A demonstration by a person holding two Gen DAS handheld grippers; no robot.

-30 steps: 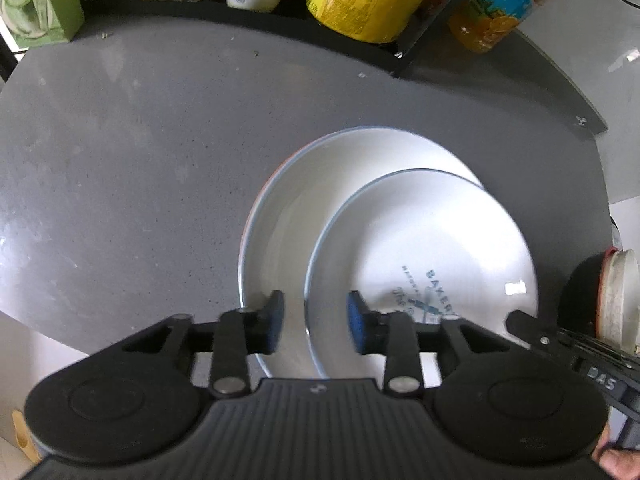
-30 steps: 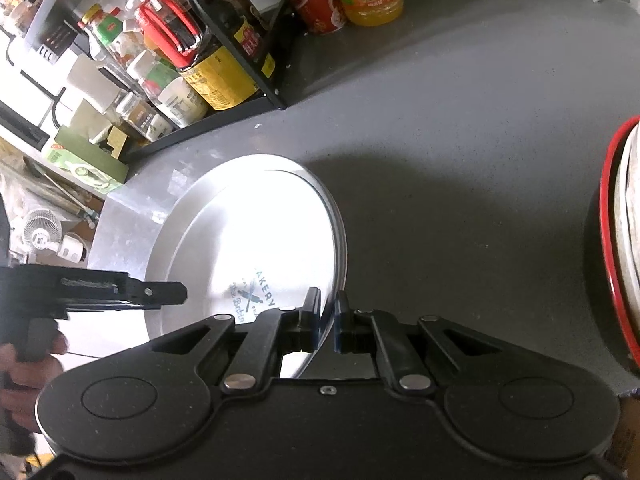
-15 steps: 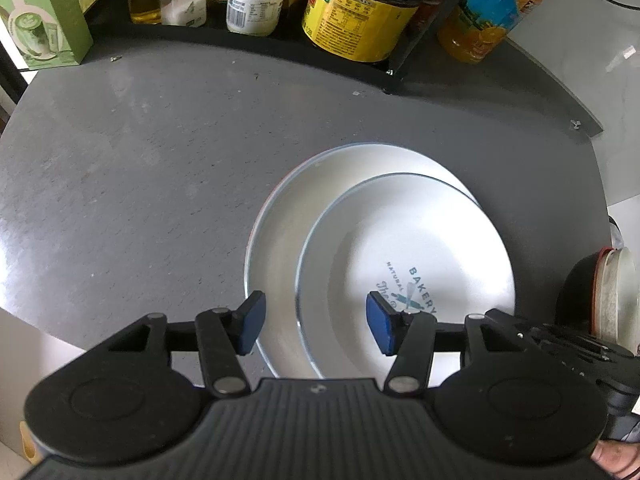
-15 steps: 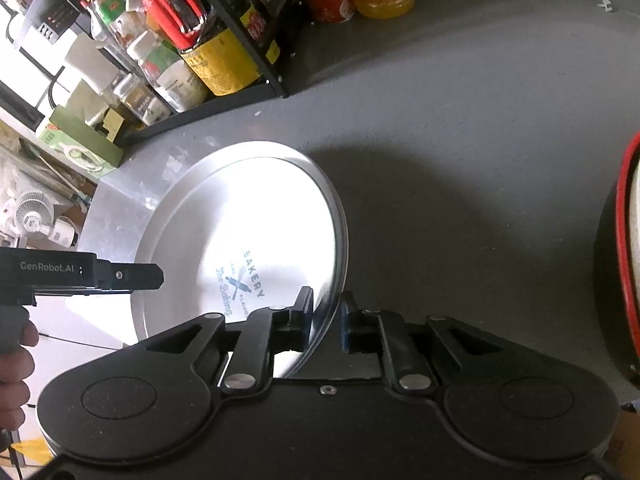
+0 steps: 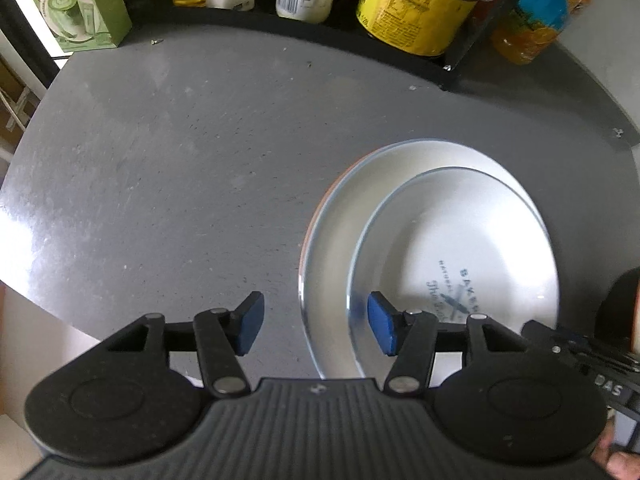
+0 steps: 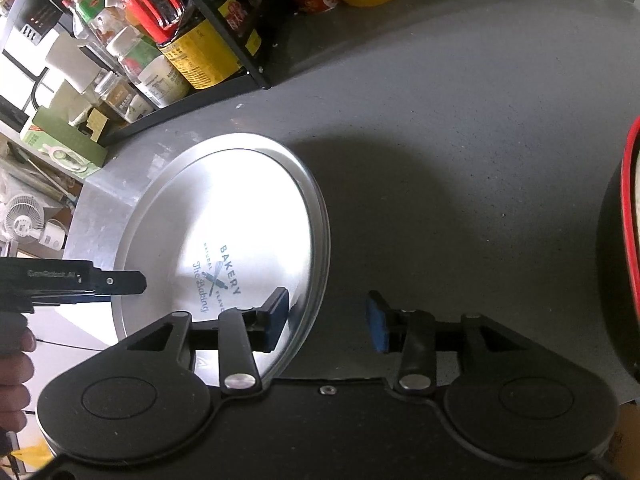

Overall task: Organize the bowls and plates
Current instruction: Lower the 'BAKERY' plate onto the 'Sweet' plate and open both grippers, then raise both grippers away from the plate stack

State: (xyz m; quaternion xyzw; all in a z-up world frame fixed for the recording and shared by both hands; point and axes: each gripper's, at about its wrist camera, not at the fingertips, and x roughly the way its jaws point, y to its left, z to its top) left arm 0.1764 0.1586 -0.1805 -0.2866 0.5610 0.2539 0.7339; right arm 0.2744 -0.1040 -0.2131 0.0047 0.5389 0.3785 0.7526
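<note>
A small white plate (image 5: 460,240) printed BAKERY lies inside a larger white plate (image 5: 332,248) on the grey counter (image 5: 180,184). My left gripper (image 5: 316,328) is open just in front of the pair. Its right fingertip is over the small plate's near rim and its left fingertip over bare counter, with nothing held. From the right wrist, the printed plate (image 6: 224,232) lies at the left. My right gripper (image 6: 327,322) is open, with its left pad (image 6: 276,316) over the plate's right rim. A black bowl with a red rim (image 6: 624,260) is at the far right.
A black wire rack (image 6: 240,64) of sauce bottles and jars lines the back of the counter. A green carton (image 5: 76,4) stands at its left end and orange drink bottles (image 5: 532,12) at its right. The counter's front-left edge (image 5: 36,292) drops off near my left gripper.
My right gripper has let go of the small plate's rim and opened wide. My left gripper has also opened wider and shifted left. The small plate now rests in the larger one.
</note>
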